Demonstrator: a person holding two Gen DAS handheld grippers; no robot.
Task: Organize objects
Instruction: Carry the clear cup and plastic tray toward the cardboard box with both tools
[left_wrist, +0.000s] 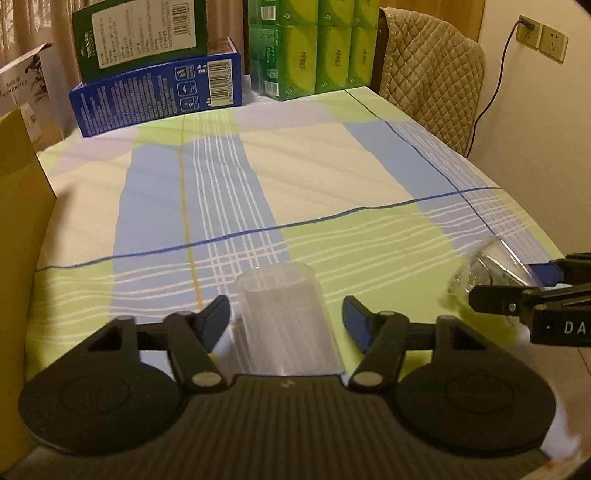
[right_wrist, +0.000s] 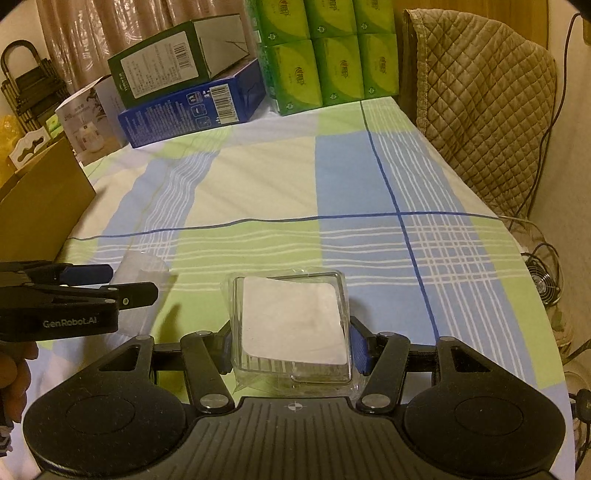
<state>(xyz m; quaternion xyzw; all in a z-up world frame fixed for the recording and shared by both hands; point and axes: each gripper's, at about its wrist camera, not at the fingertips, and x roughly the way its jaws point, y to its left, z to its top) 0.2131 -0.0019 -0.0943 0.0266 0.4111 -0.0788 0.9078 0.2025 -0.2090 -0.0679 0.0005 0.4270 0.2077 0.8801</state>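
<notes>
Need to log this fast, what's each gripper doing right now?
Left gripper: open, pads clear of the clear round container between them.
Right gripper: shut on the clear square box.

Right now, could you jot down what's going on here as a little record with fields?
Surface: table under a checked cloth
Left tongs: open around a clear round container, pads not touching it
Right tongs: shut on a clear square box with a white label
Far edge: blue box, dark green box on top, green packs
Left side: brown carton
</notes>
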